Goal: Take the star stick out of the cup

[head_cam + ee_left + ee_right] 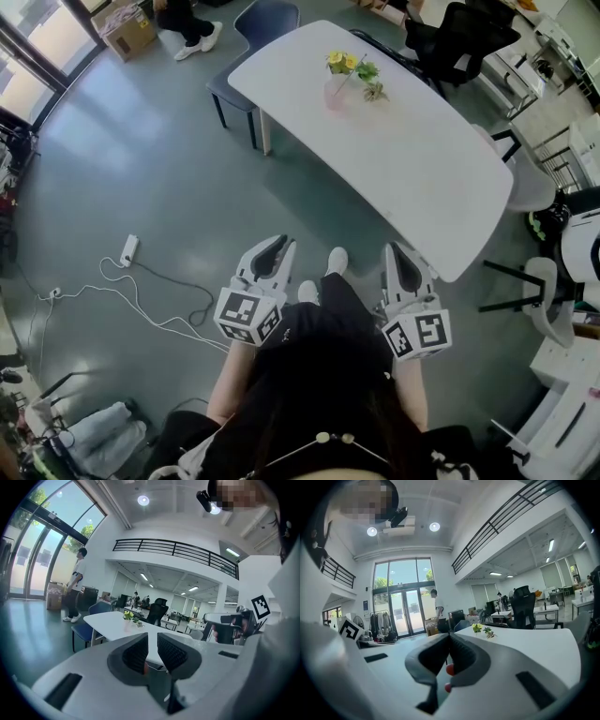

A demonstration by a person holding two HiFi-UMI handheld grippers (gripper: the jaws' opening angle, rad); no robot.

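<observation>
Head view: left gripper [278,246] and right gripper [398,251] are both held low against the person's body, over grey floor, short of the near end of the long white table [441,178]. Jaw state reads only in the gripper views. Left gripper [153,641]: pads a narrow slit apart, nothing between them. Right gripper [449,639]: tips pressed together, holding nothing.

White power strip [128,249] with looped cable lies on the floor, left of the left gripper.

Between the grippers and the target lies the length of the table top. Translucent pink cup [335,96] stands upright near the table's far end, roughly midway between its long edges. It also shows small in the left gripper view [127,626]. Yellow-topped star stick [337,62] stands in the cup beside green-topped pieces [367,70]; the outline of its top is too small to resolve.

Dark blue chair [265,21] sits at the table's far-left corner, black office chair [461,33] beyond the far-right. Farther back are a cardboard box [129,28] and a standing person [75,591]. The head view shows only that person's legs.
</observation>
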